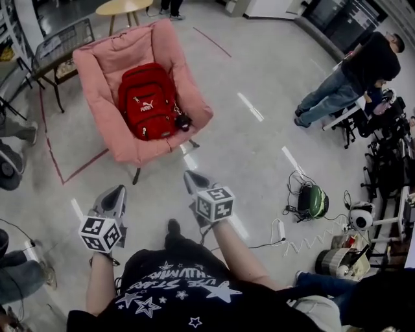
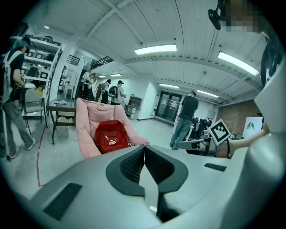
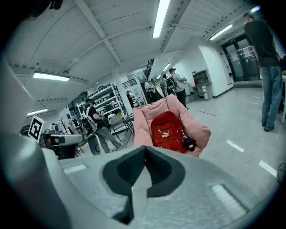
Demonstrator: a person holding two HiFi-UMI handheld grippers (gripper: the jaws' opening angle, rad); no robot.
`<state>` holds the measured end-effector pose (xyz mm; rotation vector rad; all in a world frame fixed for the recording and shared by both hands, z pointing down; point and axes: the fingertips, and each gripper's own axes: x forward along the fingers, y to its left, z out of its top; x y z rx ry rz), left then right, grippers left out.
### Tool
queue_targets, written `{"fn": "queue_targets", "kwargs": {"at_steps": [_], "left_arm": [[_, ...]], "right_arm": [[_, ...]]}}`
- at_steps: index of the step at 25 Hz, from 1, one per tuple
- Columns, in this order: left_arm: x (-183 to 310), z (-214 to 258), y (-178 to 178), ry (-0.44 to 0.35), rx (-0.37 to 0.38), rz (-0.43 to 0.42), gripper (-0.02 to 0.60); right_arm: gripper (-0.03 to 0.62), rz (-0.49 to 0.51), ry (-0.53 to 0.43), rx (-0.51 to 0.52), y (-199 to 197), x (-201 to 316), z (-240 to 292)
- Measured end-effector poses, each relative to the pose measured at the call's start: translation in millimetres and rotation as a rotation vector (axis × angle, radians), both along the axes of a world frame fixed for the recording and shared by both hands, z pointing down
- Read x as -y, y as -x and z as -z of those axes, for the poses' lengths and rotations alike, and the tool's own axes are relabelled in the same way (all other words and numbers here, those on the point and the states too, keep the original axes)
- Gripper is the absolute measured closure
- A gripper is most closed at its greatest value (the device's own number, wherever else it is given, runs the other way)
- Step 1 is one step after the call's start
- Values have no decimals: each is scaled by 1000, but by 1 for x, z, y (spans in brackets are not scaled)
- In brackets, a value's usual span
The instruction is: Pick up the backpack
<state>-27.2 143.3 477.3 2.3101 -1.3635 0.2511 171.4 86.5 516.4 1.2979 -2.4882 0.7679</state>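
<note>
A red backpack (image 1: 148, 100) with a white logo leans upright in a pink padded chair (image 1: 97, 78); a small dark pouch (image 1: 183, 120) hangs at its right side. It also shows ahead in the left gripper view as the backpack (image 2: 110, 136) and in the right gripper view as the backpack (image 3: 167, 131). My left gripper (image 1: 115, 193) is shut and empty, short of the chair's front left. My right gripper (image 1: 191, 178) is shut and empty too, just before the chair's front edge. Neither touches the backpack.
A person (image 1: 353, 81) sits at the right by a bench of equipment. Cables, a green device (image 1: 316, 201) and a charger lie on the floor at the right. A metal side table (image 1: 58, 48) and a round table (image 1: 123, 8) stand behind the chair. People walk at the left.
</note>
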Motion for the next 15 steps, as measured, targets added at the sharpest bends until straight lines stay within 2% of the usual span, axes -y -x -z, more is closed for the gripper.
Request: {"fn": "queue_targets", "kwargs": {"at_steps": [6,15], "left_arm": [[20,3,-2,-2,17,54,573],[46,-5,7,34,19,37,574]], "right_arm": [[594,54,-5,18,0,32,2],[594,63,39,14,10,61,-5]]}}
